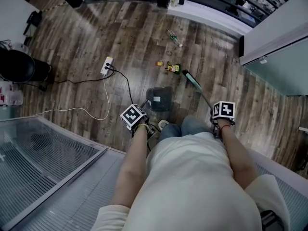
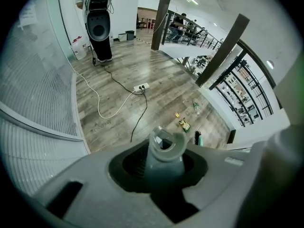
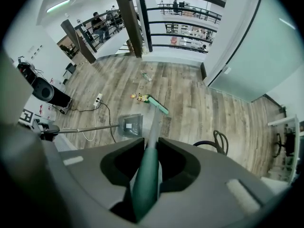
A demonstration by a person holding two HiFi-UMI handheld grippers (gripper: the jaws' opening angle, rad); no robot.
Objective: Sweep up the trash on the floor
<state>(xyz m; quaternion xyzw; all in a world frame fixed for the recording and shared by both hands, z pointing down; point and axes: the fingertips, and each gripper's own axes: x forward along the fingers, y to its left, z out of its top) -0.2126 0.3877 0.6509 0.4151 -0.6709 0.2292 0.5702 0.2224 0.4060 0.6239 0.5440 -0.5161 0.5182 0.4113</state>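
On the wood floor ahead lie yellow wrappers (image 1: 173,68) (image 2: 183,123) (image 3: 139,97), a small orange scrap (image 1: 160,63), and farther off a clear plastic bottle (image 1: 174,38) (image 2: 195,107) (image 3: 146,75). My right gripper (image 1: 219,124) (image 3: 146,167) is shut on the green broom handle (image 3: 148,160). The broom head (image 1: 191,79) (image 3: 156,104) rests on the floor just right of the wrappers. My left gripper (image 1: 139,124) (image 2: 164,160) is shut on the dustpan's grey tube handle (image 2: 164,148). The grey dustpan (image 1: 159,98) (image 3: 129,125) sits on the floor a little short of the wrappers.
A white power strip (image 1: 107,65) (image 2: 141,86) with black and white cables trailing lies left of the trash. A black speaker (image 1: 19,66) (image 2: 99,30) stands far left. Ribbed glass panels (image 1: 43,162) run behind me, and a wall (image 1: 279,47) stands at the right.
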